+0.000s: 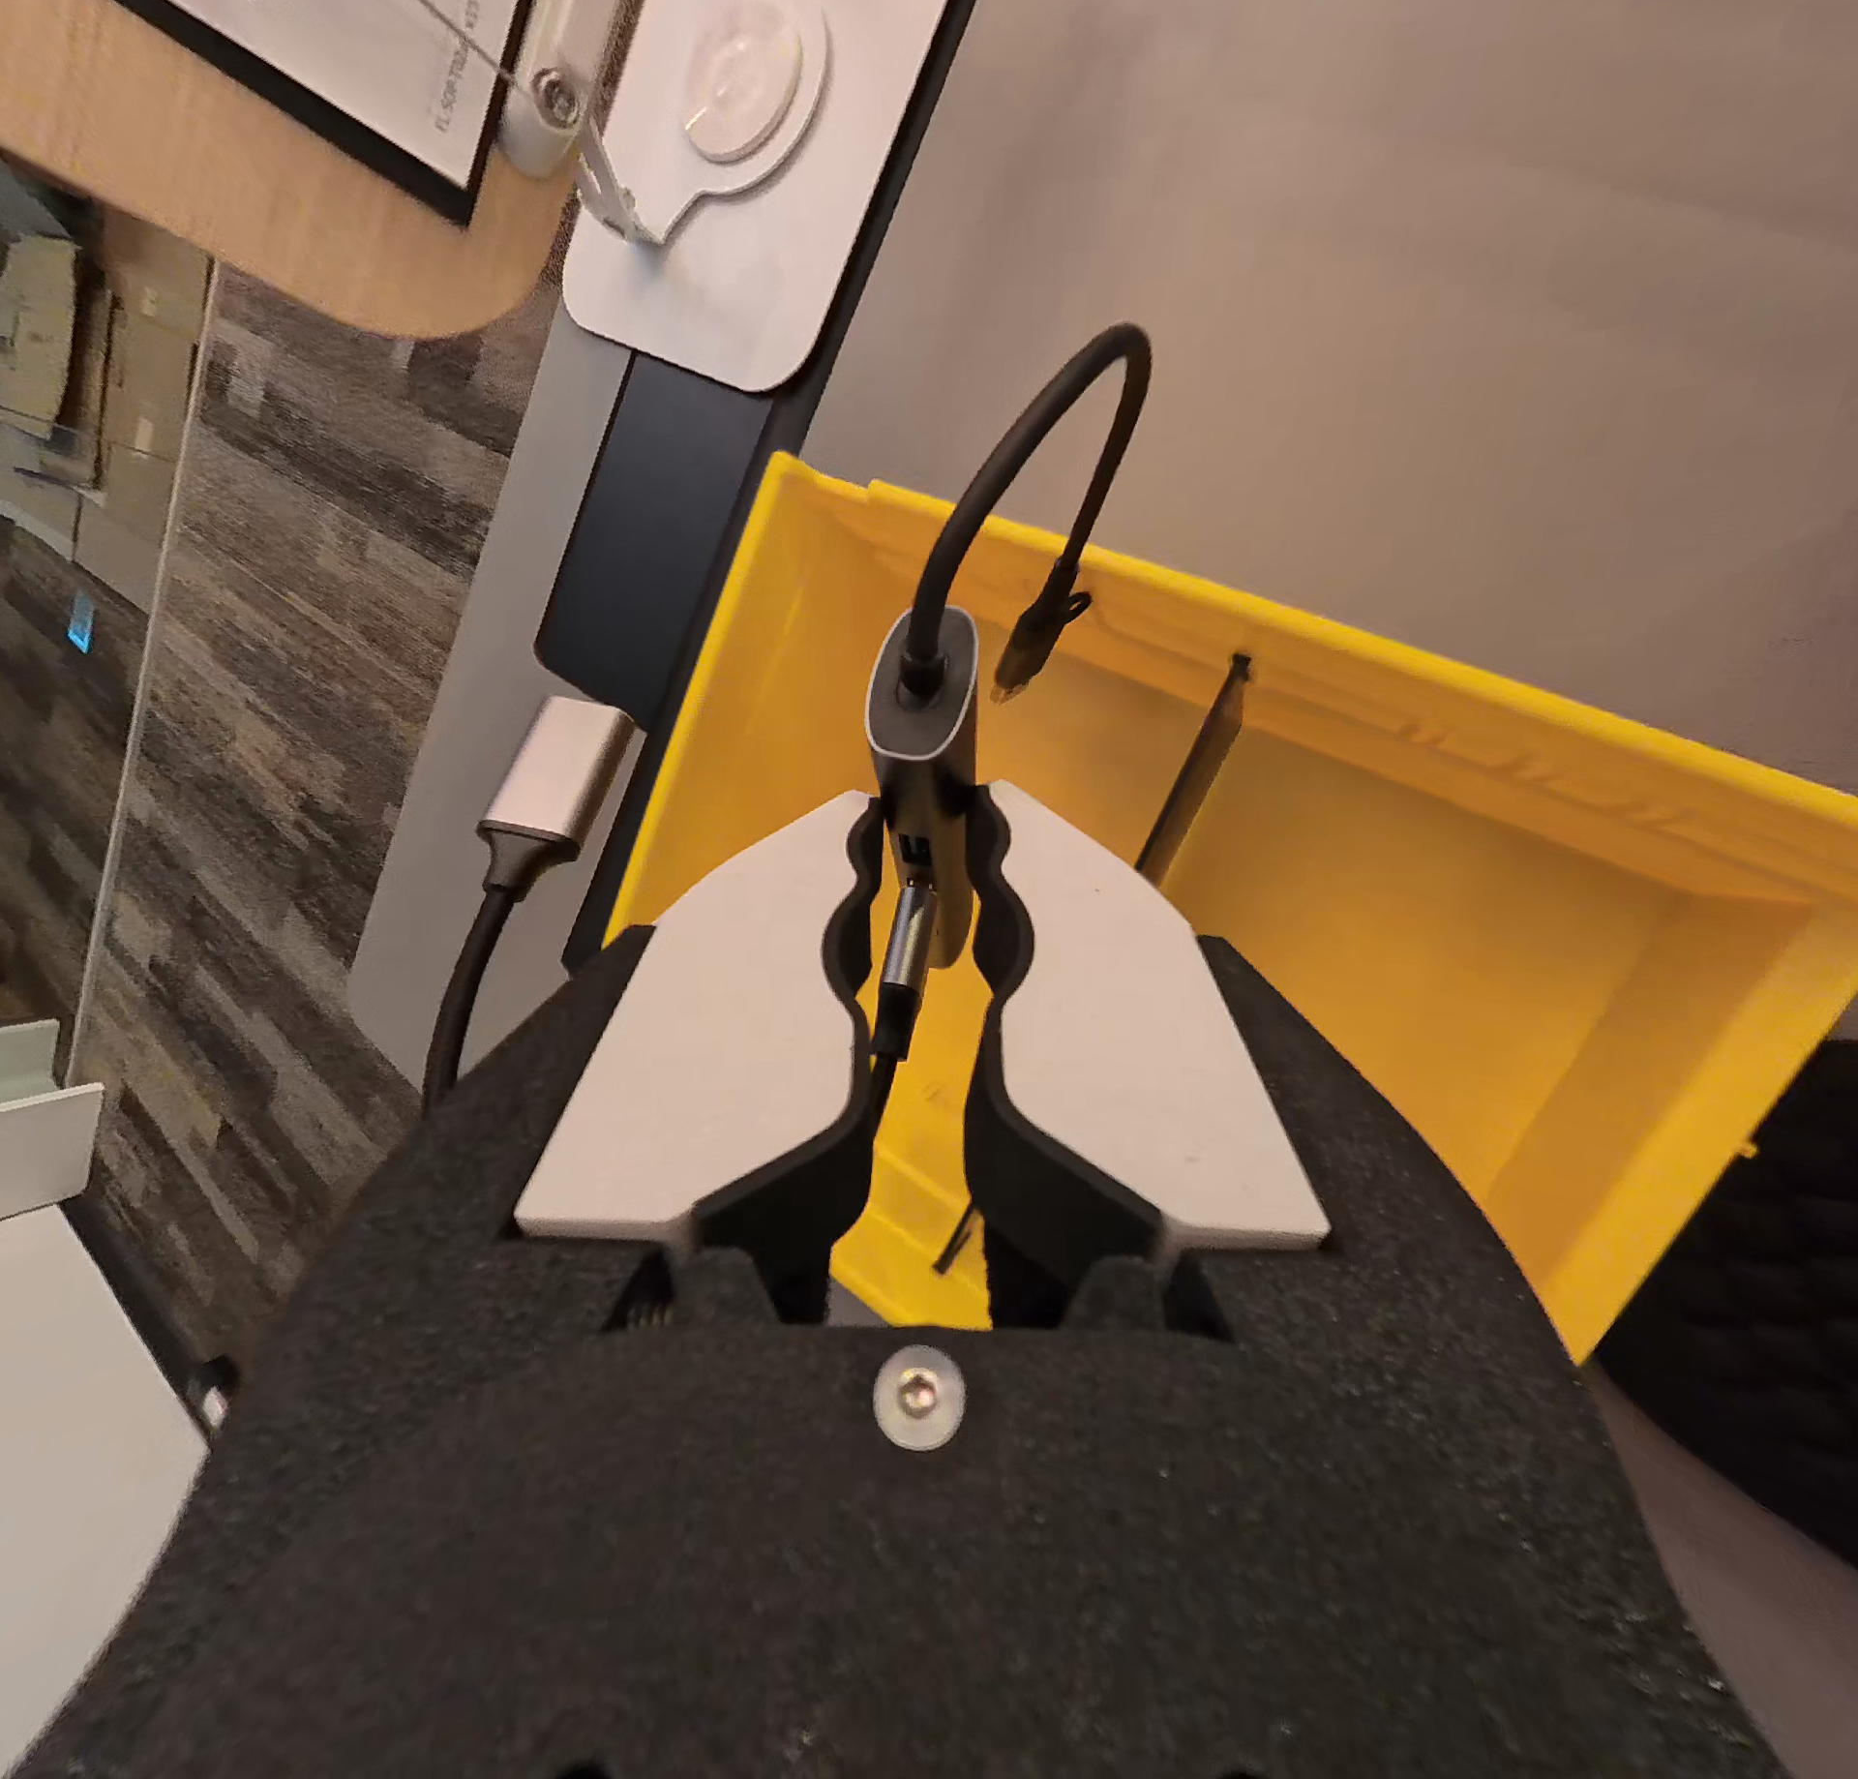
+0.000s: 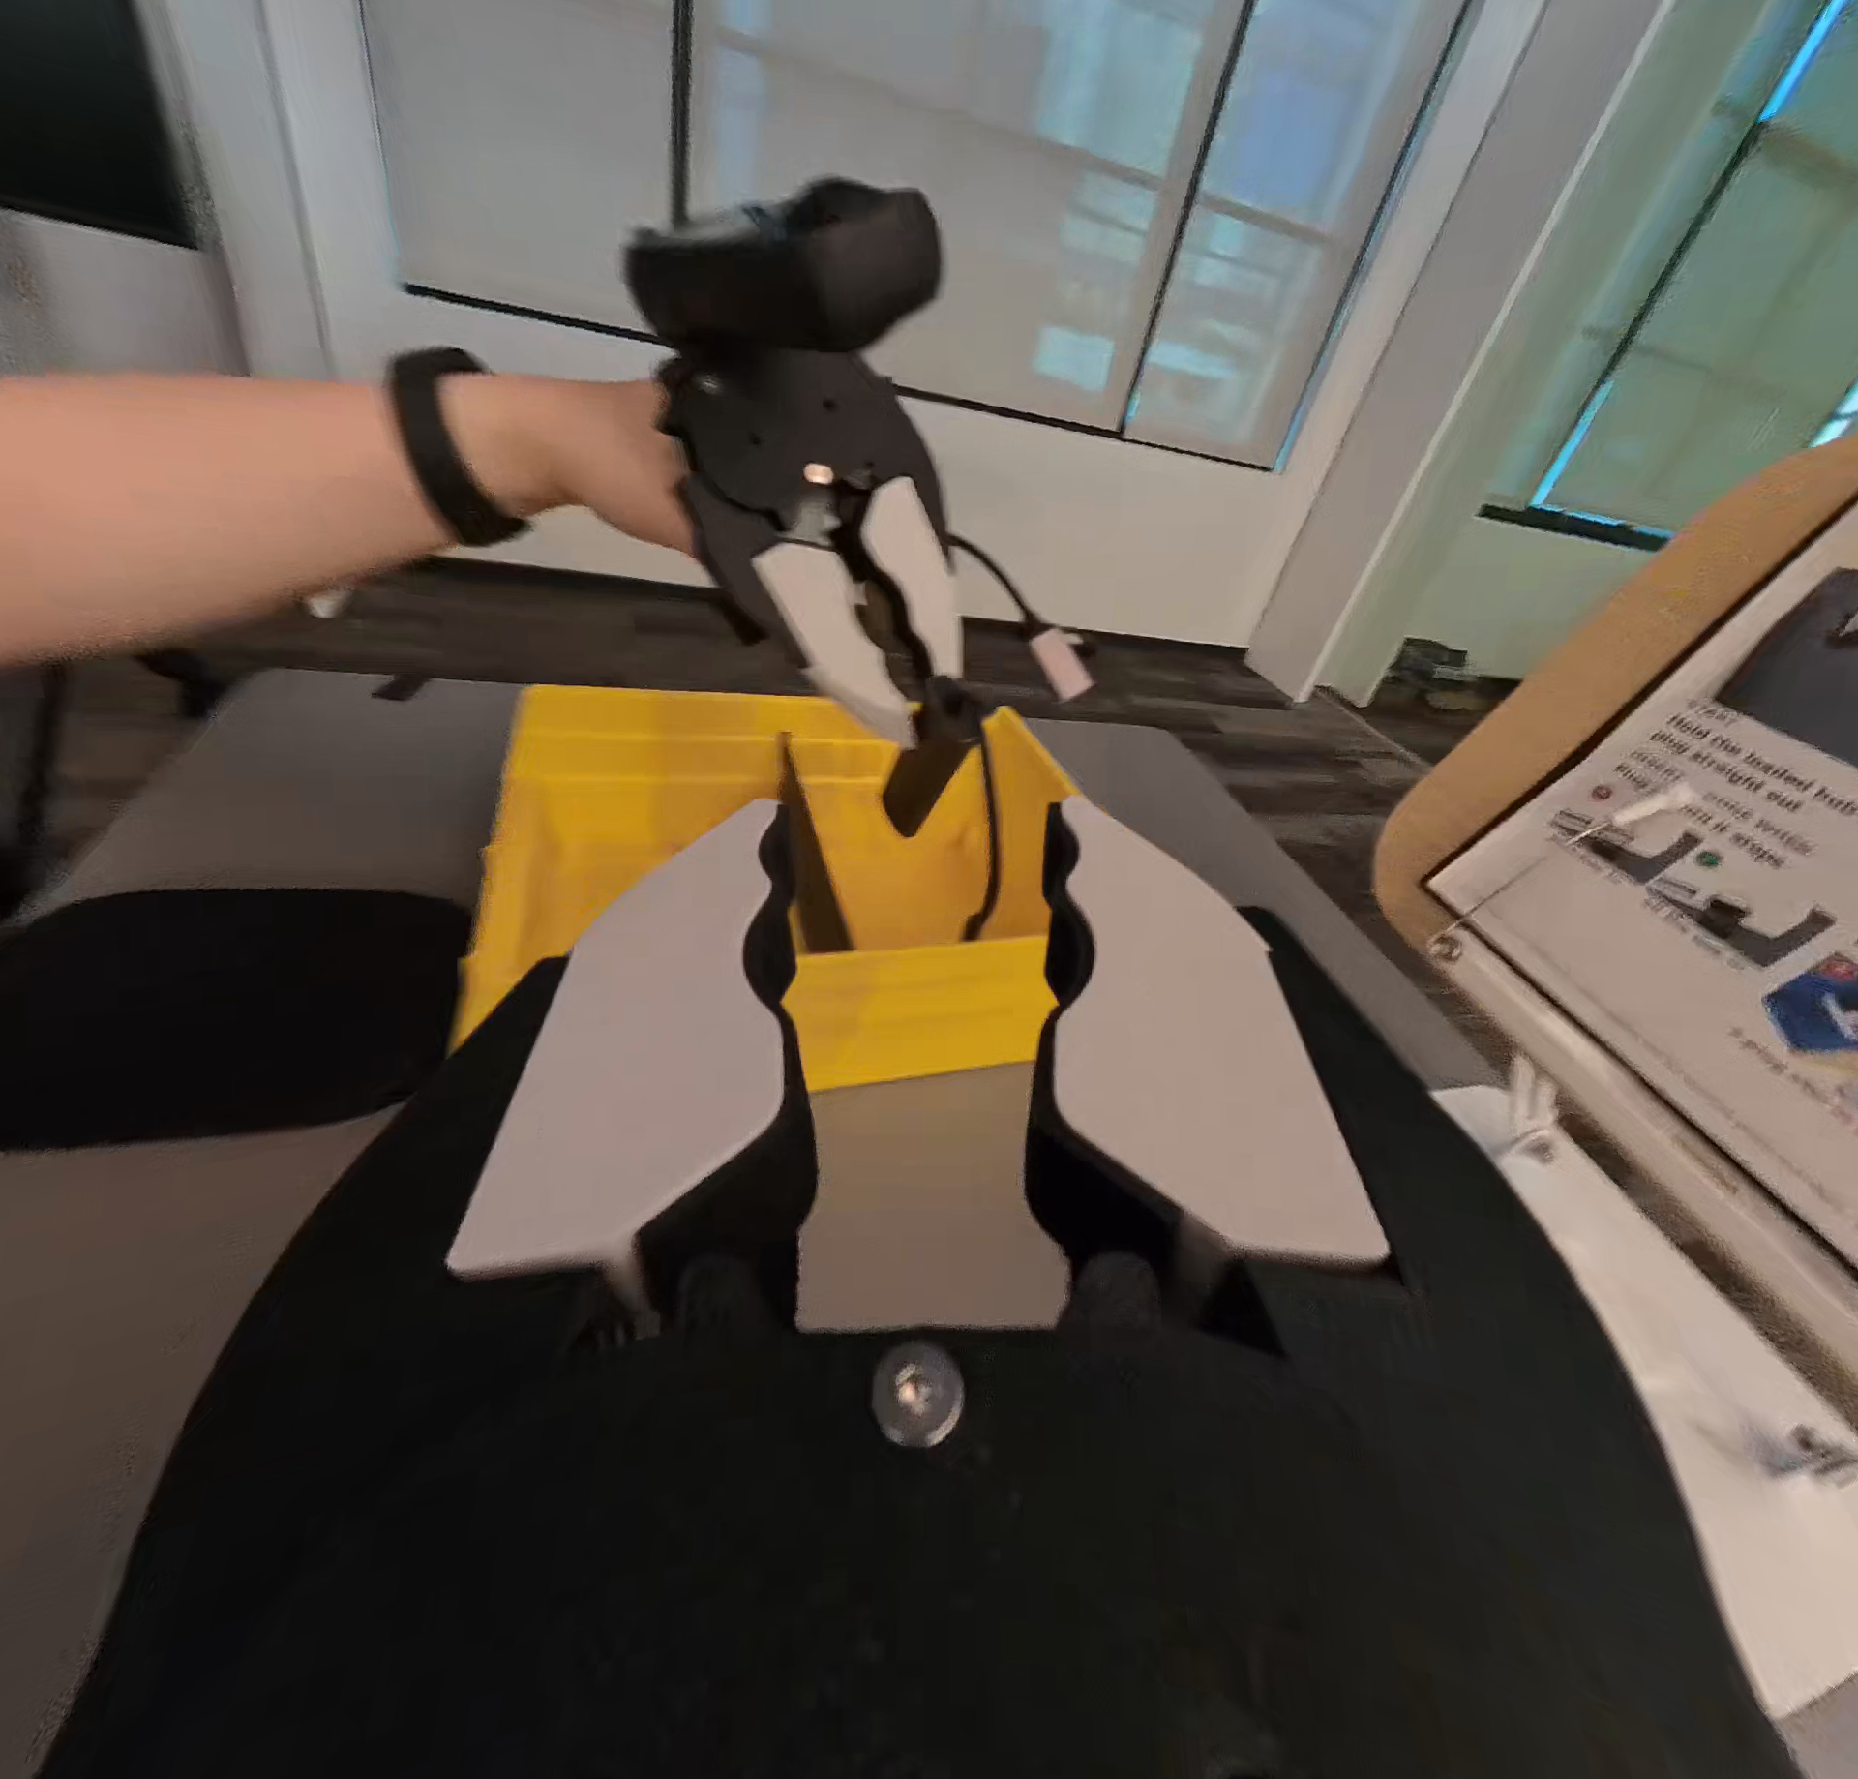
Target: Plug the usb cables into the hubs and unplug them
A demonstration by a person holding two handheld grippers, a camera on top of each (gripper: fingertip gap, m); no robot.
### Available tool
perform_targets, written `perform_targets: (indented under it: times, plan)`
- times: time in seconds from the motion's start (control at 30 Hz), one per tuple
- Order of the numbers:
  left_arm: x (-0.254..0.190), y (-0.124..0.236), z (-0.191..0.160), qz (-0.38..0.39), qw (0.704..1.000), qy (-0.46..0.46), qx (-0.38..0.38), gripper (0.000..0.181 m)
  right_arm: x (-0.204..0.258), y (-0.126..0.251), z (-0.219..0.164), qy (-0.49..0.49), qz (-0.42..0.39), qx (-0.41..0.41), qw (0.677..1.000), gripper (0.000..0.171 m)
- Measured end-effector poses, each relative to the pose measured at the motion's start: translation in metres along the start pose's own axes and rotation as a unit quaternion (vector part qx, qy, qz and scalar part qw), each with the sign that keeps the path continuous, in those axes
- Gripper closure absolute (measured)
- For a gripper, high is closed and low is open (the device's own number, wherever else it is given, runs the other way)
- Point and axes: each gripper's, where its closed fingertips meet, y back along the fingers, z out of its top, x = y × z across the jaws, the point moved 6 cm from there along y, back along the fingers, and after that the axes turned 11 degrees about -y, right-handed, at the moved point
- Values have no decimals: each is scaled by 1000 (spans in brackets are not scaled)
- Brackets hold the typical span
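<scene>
Left wrist view, our left gripper [image 1: 930, 806] clamped on grey usb hub [image 1: 920, 725] w/ cable plugged, above yellow bin [image 1: 1408, 826], our right gripper [image 2: 910, 836] spread wide, holding nothing.

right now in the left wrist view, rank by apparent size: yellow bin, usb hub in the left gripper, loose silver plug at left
1. yellow bin, clearly largest.
2. and 3. usb hub and silver plug look alike; the left gripper hides part of the hub, so no ranking.
</scene>
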Motion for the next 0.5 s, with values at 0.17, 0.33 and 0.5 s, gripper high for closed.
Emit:
perform_targets:
  times: [0.17,0.33,0.5]
  plan:
    - [-9,1,12,0,1000,-13,-5,166,-30,-79,-32,-29,31,82,996,123]
    - [-10,3,17,7,999,-31,7,166,-24,-107,-29,-70,73,71,992,166]
    - [-6,22,20,13,999,-38,2,166,-19,-106,-9,-44,84,95,991,167]
